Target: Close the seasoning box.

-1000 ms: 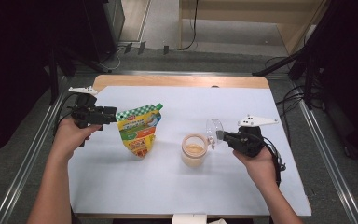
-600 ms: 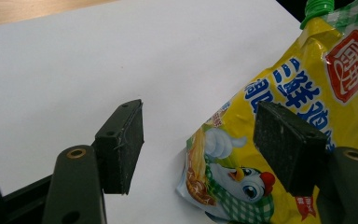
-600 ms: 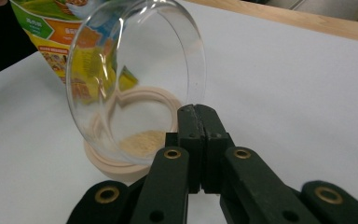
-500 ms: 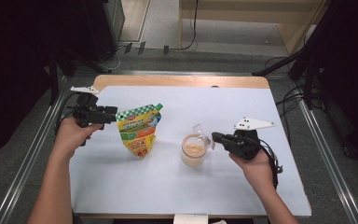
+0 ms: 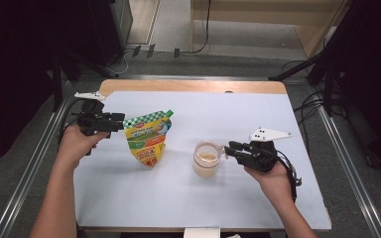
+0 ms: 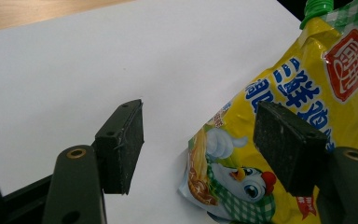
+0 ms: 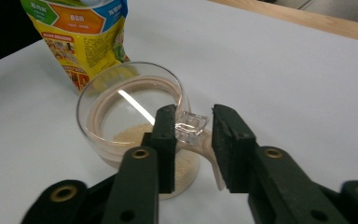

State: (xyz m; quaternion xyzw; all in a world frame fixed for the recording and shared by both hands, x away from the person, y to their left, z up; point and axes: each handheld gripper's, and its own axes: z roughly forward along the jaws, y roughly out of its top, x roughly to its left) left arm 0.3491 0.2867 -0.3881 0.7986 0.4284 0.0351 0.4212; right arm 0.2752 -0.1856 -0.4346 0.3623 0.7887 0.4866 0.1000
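L gripper [image 5: 120, 121]: jaws part-open at top corner of seasoning pouch [image 5: 148, 140], upright, bench [image 5: 238, 119] mid-left; no squeeze visible. Glass mug [image 5: 206, 158], powder inside, bench centre. R gripper [image 7: 193, 126]: jaws just been opening, mug handle [image 7: 190, 127] between, grip apparently released; mug set down.

High view: fixed above the surface's [image 5: 258, 119] near edge, facing forward and down, distant. Each tongs view rides low and close (jaws rising from below). Left shares the pouch [image 6: 307, 93] with it; right shares the cup [image 7: 130, 121].
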